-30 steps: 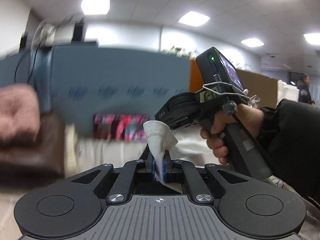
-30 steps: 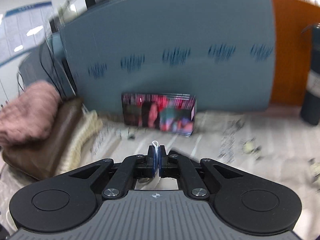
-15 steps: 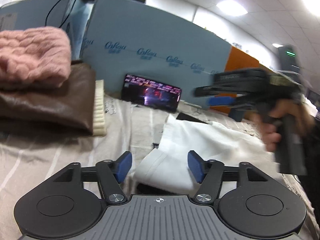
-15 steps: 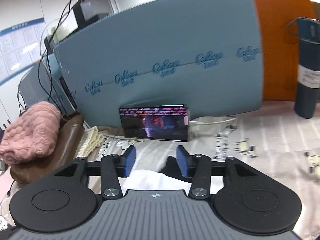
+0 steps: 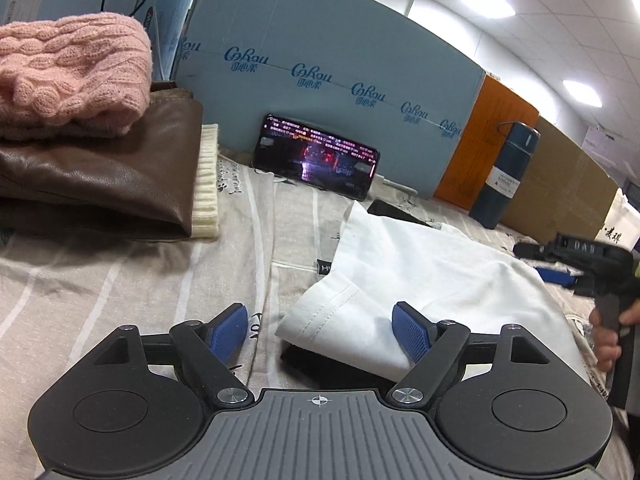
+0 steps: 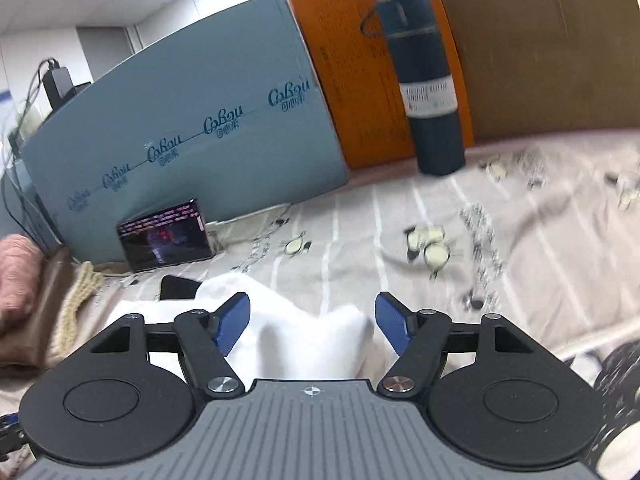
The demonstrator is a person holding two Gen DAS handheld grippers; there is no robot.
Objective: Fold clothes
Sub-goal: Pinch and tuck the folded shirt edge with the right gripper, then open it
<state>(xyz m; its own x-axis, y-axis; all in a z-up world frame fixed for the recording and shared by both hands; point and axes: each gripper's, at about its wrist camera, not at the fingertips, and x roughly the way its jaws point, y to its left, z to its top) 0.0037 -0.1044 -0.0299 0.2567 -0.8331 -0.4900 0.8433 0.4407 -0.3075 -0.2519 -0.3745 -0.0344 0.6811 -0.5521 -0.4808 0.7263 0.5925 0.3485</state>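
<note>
1. The left claw (image 5: 320, 330) and right claw (image 6: 312, 326) had just been opening; both stood apart, gripping nothing.
2. The smooth white garment (image 5: 420, 276) lay folded on the striped cloth-covered table (image 5: 120, 280), one hemmed corner between the left claw's blue ribbed pads (image 5: 410, 338).

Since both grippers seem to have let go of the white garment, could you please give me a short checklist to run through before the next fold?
1. Left gripper free of cloth: ok; its jaws have just been opening and the pads stand clear of the white garment.
2. Right gripper free of cloth: ok; its jaws have just been opening, cloth lies between the pads, not pinched.
3. Garment lying flat: not ok; the sleeve hem near the left gripper is lifted and the part in the right view bunches up.
4. Folded stack, topped by the pink knit, apart from the garment: ok.
5. Phone and flask clear of the cloth: ok.
</note>
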